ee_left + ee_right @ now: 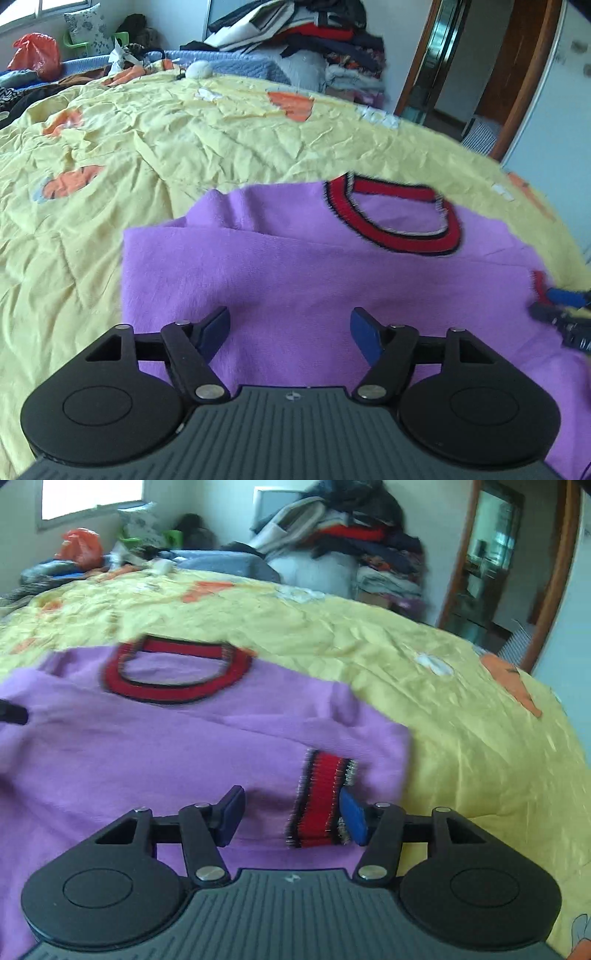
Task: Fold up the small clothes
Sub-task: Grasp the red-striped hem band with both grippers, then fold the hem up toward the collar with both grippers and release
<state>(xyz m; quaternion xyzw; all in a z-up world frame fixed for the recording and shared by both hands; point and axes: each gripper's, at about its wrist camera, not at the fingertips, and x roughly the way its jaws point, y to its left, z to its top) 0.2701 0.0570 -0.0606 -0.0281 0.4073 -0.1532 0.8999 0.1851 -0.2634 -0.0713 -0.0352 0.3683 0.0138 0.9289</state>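
A small purple sweater point(303, 266) with a red and black collar point(402, 218) lies flat on a yellow bedspread point(147, 147). It also shows in the right wrist view point(147, 746), with its sleeves folded in and a red striped cuff point(321, 797) lying on the body. My left gripper point(290, 332) is open and empty above the sweater's lower middle. My right gripper point(291, 816) is open just above the cuff, which lies between the jaws near the right fingertip point(352, 819). The right gripper also shows at the right edge of the left wrist view point(565, 310).
A tall pile of clothes point(314, 40) stands at the far side of the bed. An orange plastic bag point(35, 55) and more clutter lie at the far left. A wooden door frame point(554, 583) and doorway are at the right. The bed edge runs close to the sweater's right side.
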